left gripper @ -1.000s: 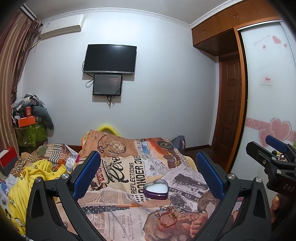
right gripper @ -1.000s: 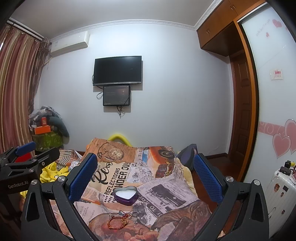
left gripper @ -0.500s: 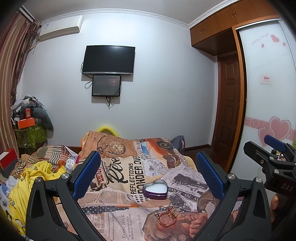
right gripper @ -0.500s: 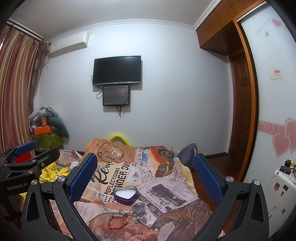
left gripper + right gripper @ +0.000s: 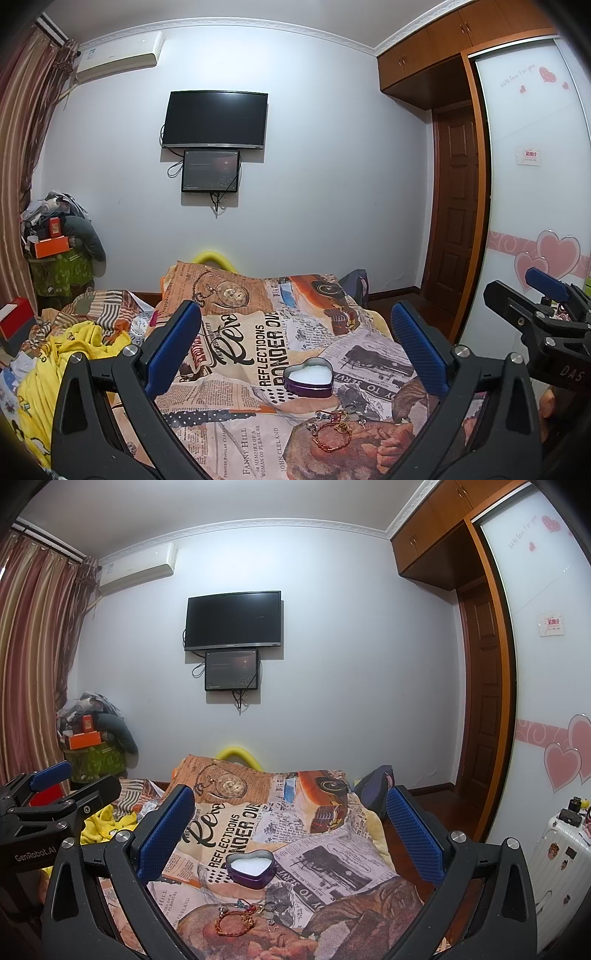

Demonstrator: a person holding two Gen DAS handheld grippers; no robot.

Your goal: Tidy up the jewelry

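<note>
**A:** While both tools hang above the bed (image 5: 236, 435), what is the biggest thing down there?

**B:** That bed, under a newspaper-print blanket (image 5: 236, 823); a yellow garment (image 5: 55, 369) is heaped at its left side; nothing on it looks sorted so far.

**A:** And the tools themselves?

**B:** The left hand-held gripper (image 5: 295, 343) has its blue pads spread wide with nothing between them; the right hand-held gripper (image 5: 290, 821) is spread just as wide and equally bare; each shows at the edge of the other's view, so they sit side by side, well above the blanket.

**A:** Where does the jewelry go?

**B:** Into the heart-shaped tin (image 5: 309, 376), I judge; it lies lidless on the blanket, purple-walled with a white lining, and I see nothing inside it.

**A:** And the pieces?

**B:** A small cluster lies loose on the blanket just in front of the tin, apart from it; the plainest is a red-and-gold bracelet (image 5: 234, 921); beside it is a dark ring (image 5: 269, 907), plus a few tiny bits too small to name.

**A:** So how far along?

**B:** At the very start, by my reading; every piece remains to be lifted and set into the tin; those thin, small items on soft cloth will want a careful, low pinch.
</note>
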